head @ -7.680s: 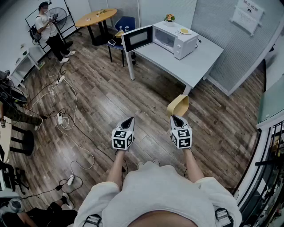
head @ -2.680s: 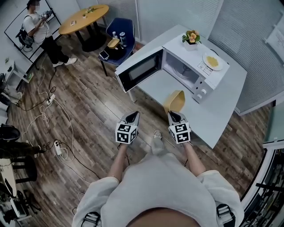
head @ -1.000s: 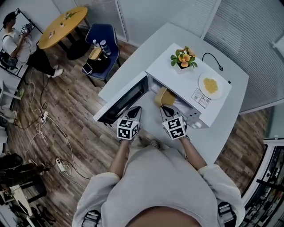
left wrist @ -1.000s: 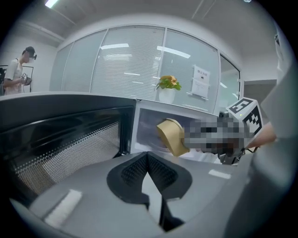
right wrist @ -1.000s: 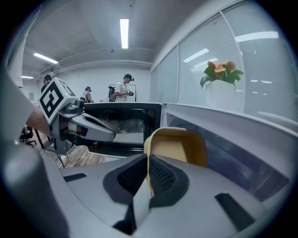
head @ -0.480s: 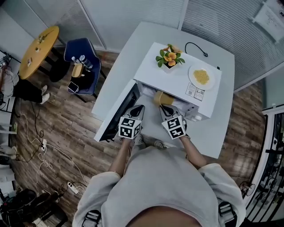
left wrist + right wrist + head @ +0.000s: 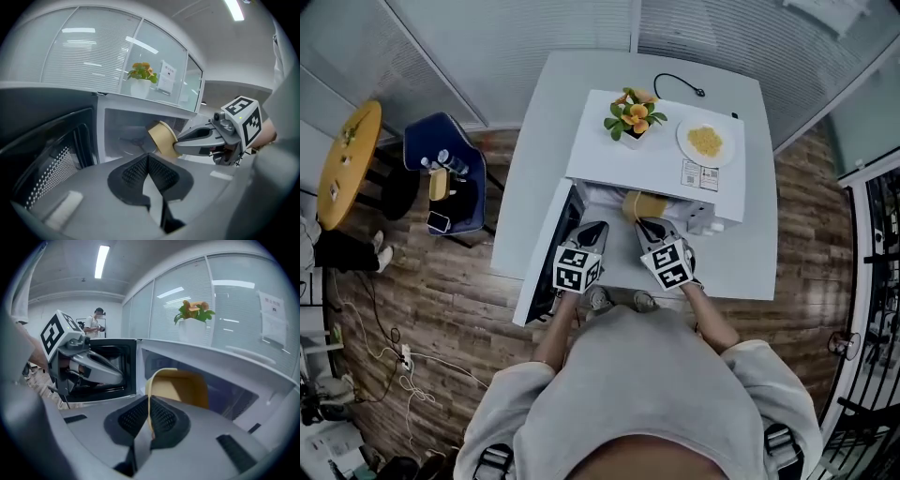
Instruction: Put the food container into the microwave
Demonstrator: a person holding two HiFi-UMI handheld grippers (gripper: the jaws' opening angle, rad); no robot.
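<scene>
A tan food container hangs at the mouth of the white microwave, tilted on its side. My right gripper is shut on its rim; in the right gripper view the container fills the space just beyond the jaws, in front of the oven cavity. My left gripper is shut with nothing in it, beside the open microwave door. From the left gripper view, the container and the right gripper appear before the cavity.
The microwave stands on a white table. On its top sit a flower pot and a plate of food. A blue chair with small items stands to the left. A person stands far off in the room.
I have walked up to the microwave with the container held in the right gripper. The container has gone from in front of the table to the oven's opening.
</scene>
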